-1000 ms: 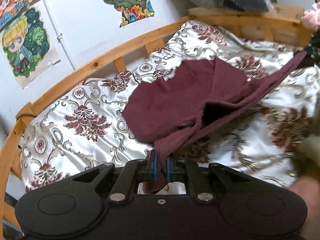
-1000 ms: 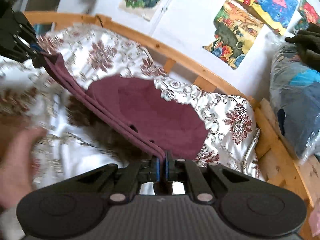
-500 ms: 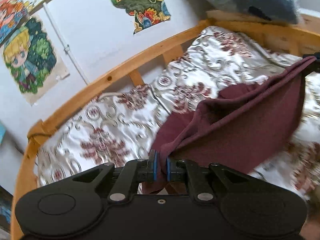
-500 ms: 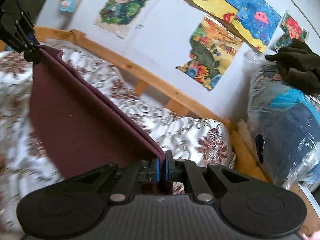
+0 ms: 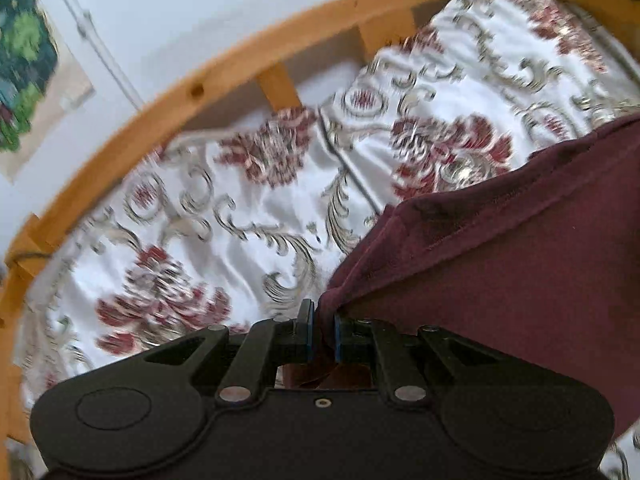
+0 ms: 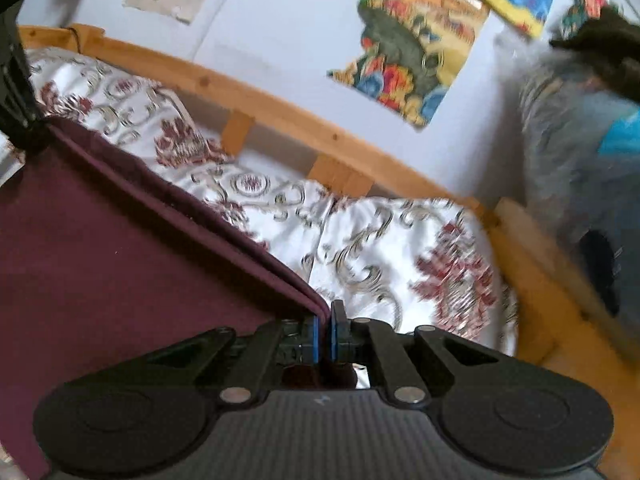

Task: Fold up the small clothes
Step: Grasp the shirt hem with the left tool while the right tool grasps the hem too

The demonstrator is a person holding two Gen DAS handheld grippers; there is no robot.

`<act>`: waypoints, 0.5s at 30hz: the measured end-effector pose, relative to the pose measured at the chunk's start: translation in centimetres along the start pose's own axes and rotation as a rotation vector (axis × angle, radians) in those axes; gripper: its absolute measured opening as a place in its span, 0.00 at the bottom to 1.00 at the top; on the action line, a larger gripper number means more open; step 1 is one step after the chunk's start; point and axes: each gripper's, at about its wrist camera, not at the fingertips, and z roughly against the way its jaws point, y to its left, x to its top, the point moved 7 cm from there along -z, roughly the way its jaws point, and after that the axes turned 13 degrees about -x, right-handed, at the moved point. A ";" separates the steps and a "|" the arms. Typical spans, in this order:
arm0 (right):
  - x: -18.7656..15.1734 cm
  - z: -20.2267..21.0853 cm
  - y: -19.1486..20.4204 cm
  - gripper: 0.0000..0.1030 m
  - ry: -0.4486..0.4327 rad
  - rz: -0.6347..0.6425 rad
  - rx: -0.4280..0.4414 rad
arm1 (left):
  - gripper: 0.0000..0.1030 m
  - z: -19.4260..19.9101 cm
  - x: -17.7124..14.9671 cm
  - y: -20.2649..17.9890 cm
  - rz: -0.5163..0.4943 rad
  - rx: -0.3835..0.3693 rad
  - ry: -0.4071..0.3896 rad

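A maroon garment (image 5: 500, 280) hangs stretched between both grippers above the bed. My left gripper (image 5: 323, 334) is shut on one corner of its hem, the cloth running off to the right. In the right wrist view the same maroon garment (image 6: 100, 264) fills the left side, its hemmed edge taut from my right gripper (image 6: 325, 334), which is shut on the other corner, up to the left gripper (image 6: 16, 92) at the far left. The garment's lower part is hidden behind the gripper bodies.
Under the garment lies a white bedspread (image 5: 240, 208) with red and silver floral patterns. A wooden bed rail (image 6: 280, 116) curves along the wall. Colourful drawings (image 6: 416, 52) hang on the white wall. A plastic-wrapped bundle (image 6: 588, 184) stands at the right.
Both grippers have swept towards the wall side of the bed and dipped, carrying the garment, which was lifted off the bedspread and now hangs flat and taut between them.
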 end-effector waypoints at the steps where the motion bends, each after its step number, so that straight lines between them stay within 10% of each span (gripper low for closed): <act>1: -0.4 -0.8 0.2 0.07 0.012 -0.011 -0.001 | 0.10 -1.1 -0.1 0.2 0.020 -0.005 0.013; 15: -3.8 -5.8 2.8 0.08 0.085 -0.096 0.045 | 0.18 -6.6 -1.3 0.7 0.153 -0.001 0.094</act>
